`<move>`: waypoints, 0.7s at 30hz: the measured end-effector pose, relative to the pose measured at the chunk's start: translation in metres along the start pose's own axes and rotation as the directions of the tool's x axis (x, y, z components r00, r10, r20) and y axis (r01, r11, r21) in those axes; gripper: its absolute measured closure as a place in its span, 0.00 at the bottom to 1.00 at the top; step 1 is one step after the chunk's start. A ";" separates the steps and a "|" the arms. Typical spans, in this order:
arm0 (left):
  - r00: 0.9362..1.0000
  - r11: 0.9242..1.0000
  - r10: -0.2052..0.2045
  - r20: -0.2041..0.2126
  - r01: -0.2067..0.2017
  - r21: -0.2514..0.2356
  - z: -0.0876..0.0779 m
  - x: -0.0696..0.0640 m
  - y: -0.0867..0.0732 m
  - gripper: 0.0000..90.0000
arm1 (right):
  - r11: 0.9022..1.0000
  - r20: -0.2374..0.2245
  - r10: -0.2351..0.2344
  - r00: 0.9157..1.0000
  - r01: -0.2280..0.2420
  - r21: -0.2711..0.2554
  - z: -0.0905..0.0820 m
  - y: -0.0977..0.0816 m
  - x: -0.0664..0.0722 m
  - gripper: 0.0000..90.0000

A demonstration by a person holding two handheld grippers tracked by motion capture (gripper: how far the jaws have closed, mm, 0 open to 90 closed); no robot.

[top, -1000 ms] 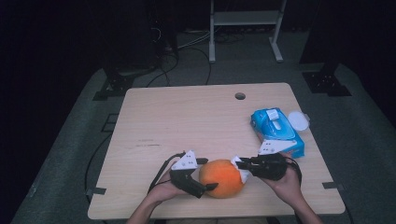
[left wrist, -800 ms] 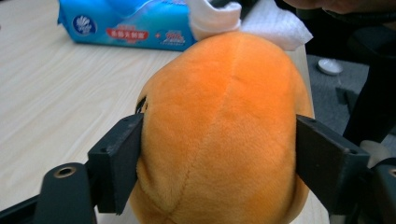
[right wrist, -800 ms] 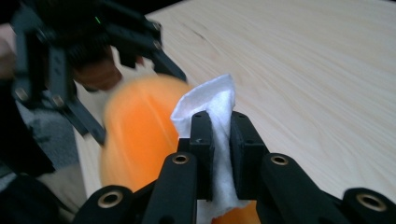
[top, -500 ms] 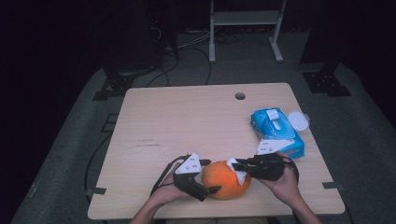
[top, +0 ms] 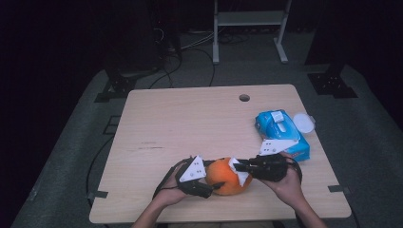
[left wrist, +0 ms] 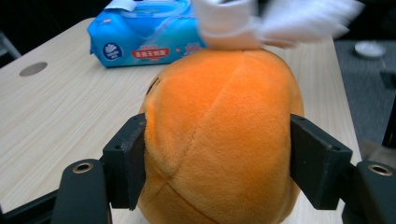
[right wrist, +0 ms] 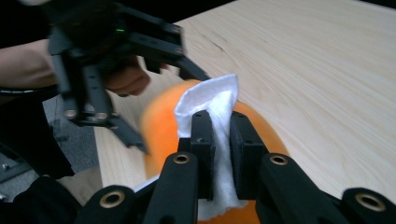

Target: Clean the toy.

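Observation:
An orange plush ball [top: 227,176] sits near the table's front edge. My left gripper [top: 215,178] reaches it from the left. Its jaws have just been closing, and in the left gripper view both pads [left wrist: 128,158] press on the sides of the ball [left wrist: 219,135]. From the right, my right gripper [top: 240,167] is shut on a white wipe [top: 239,172] and holds it against the ball's top. In the right gripper view the wipe [right wrist: 215,100] is pinched between the jaws of the right gripper [right wrist: 222,140], over the orange ball [right wrist: 161,126].
A blue pack of wet wipes [top: 280,130] lies at the right of the table [top: 190,123], just behind my right hand. A small white lid [top: 303,122] rests beside it. A round cable hole [top: 244,98] is near the far edge.
The left gripper's jaws have closed in on the orange ball. The right gripper has stayed on the ball's top with the wipe in it.

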State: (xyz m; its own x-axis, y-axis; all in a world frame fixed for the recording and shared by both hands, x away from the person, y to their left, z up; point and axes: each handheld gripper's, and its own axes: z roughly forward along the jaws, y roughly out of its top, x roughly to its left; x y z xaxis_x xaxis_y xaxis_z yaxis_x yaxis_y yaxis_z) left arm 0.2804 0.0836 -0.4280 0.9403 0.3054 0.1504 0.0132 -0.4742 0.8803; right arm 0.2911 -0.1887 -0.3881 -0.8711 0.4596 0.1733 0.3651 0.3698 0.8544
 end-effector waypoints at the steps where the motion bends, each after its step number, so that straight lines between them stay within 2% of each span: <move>1: 0.999 0.999 0.041 -0.001 -0.041 0.003 -0.001 -0.004 -0.001 0.32 | 1.000 0.022 0.007 1.000 -0.007 0.001 -0.002 -0.003 -0.004 0.90; 3: 0.997 0.997 0.079 0.001 -0.079 0.013 -0.002 -0.007 -0.001 0.31 | 0.999 0.073 0.029 0.997 -0.031 0.022 -0.005 -0.011 -0.015 0.90; 5: 0.996 0.996 0.093 0.001 -0.093 0.019 -0.002 -0.010 -0.001 0.30 | 0.996 0.082 0.081 0.993 -0.085 0.035 -0.008 -0.021 -0.026 0.90; 7: 0.996 0.996 0.091 0.003 -0.091 0.016 0.000 -0.011 0.001 0.29 | 0.992 0.065 0.116 0.991 -0.118 0.037 -0.009 -0.026 -0.029 0.90; 10: 0.996 0.996 0.087 0.001 -0.087 0.017 0.005 -0.014 0.003 0.27 | 0.996 0.045 0.088 0.995 -0.089 0.018 -0.007 -0.019 -0.017 0.90; 12: 0.996 0.996 0.090 -0.006 -0.090 0.025 0.006 -0.016 0.004 0.27 | 0.998 0.023 0.056 0.998 -0.056 0.003 -0.003 -0.010 -0.006 0.90; 14: 0.996 0.995 0.089 -0.013 -0.089 0.033 0.005 -0.017 0.004 0.28 | 1.000 0.019 0.013 1.000 -0.013 0.001 0.000 -0.003 0.003 0.90; 16: 0.998 0.998 0.055 -0.015 -0.055 0.033 0.003 -0.014 0.002 0.29 | 1.000 0.028 -0.013 1.000 0.013 0.009 0.000 -0.001 0.006 0.90; 18: 1.000 1.000 -0.002 -0.013 0.002 0.026 0.001 -0.008 -0.001 0.29 | 1.000 0.030 0.008 1.000 -0.008 0.015 -0.004 -0.005 0.000 0.90; 21: 0.996 0.996 -0.088 -0.009 0.088 0.021 -0.003 0.003 -0.008 0.29 | 0.998 0.079 0.038 0.996 -0.041 0.040 -0.008 -0.019 -0.014 0.90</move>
State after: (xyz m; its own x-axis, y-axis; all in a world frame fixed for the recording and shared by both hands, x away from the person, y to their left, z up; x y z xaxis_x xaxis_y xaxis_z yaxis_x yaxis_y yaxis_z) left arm 0.2824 0.0912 -0.4334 0.9325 0.3529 0.0766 0.1026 -0.4625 0.8807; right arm 0.2939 -0.2086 -0.4034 -0.8278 0.5359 0.1659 0.4134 0.3829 0.8261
